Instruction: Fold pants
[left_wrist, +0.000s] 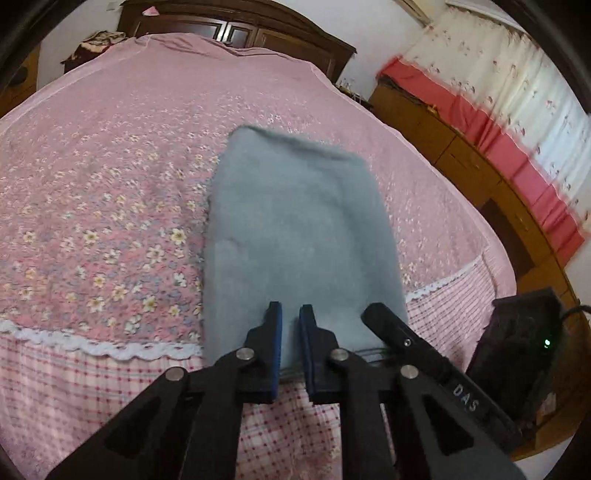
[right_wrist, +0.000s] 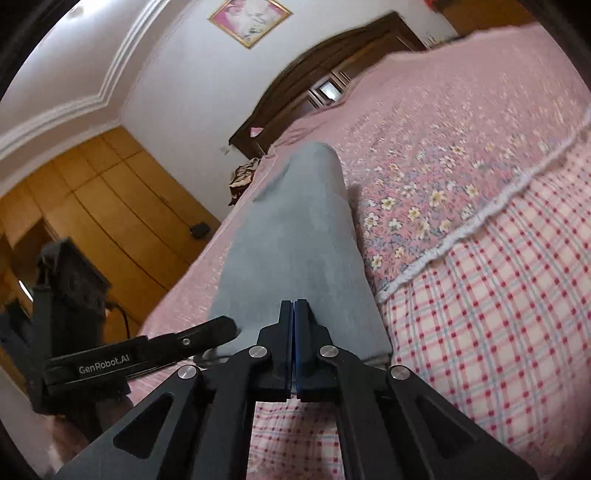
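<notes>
The grey-blue pants (left_wrist: 295, 221) lie folded into a long strip on the pink flowered bedspread (left_wrist: 92, 221), running away from the bed's near edge. My left gripper (left_wrist: 290, 314) sits over their near end, its jaws a narrow slit apart. Grey cloth shows in that slit, and I cannot tell whether the pads press on it. A finger of my right gripper (left_wrist: 388, 325) rests on the near right corner. In the right wrist view my right gripper (right_wrist: 294, 306) is shut over the pants (right_wrist: 295, 240), pad against pad with no cloth between. A left gripper finger (right_wrist: 218, 328) touches their near left edge.
A checked band (left_wrist: 110, 387) with white lace trim borders the bed's near edge. A dark wooden headboard (left_wrist: 236, 26) stands at the far end. A low wooden cabinet (left_wrist: 461, 147) with red cushions runs along one side. A wooden wardrobe (right_wrist: 110, 206) stands on the other.
</notes>
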